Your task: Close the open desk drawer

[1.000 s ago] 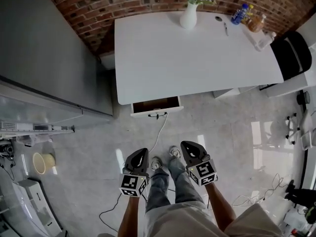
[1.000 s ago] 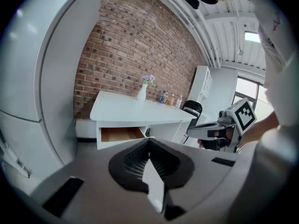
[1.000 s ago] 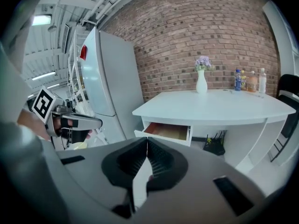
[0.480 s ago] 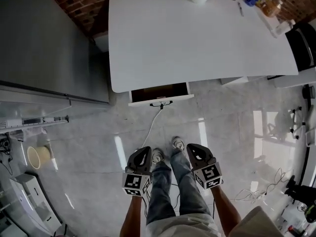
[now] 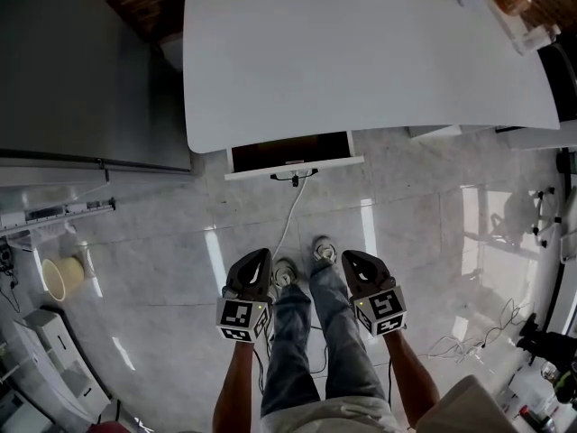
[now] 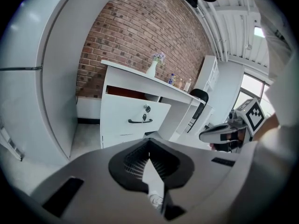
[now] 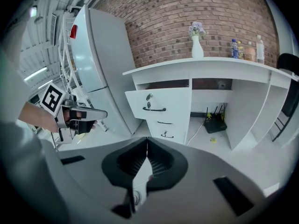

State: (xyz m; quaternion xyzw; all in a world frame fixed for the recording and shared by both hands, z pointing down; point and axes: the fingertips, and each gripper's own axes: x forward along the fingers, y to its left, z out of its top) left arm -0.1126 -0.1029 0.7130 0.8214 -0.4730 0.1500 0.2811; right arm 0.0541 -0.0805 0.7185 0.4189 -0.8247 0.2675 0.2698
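The step in hand, as I judge it, is the approach: nothing has touched the open white top drawer with a dark bar handle [image 5: 293, 159] yet. It juts out from under the near edge of the broad white table [image 5: 361, 52], well apart from both claws and ahead of them, roughly midway between the two. The left claw [image 5: 257, 258] is clenched on nothing, its ribbed pads meeting tip to tip in the left gripper view [image 6: 149, 146]. There the drawer [image 6: 135, 115] sits ahead and slightly to the claw's left. The right claw [image 5: 352, 258] is likewise clenched and empty [image 7: 147, 146], and it sees the drawer front [image 7: 161, 101] ahead and a little above its tips, with two shut lower drawers [image 7: 167, 127] beneath it. Both claws hang low beside the person's legs, over the pale glossy floor [image 5: 433, 242]. A thin white cable [image 5: 287, 228] trails across the floor from under the drawer toward the claws. The next move probably calls for stepping forward clear of that cable and raising one clenched claw to the flat drawer front beside the handle [image 7: 154, 109]. A straight, level push would then bring the front flush with the drawers below.
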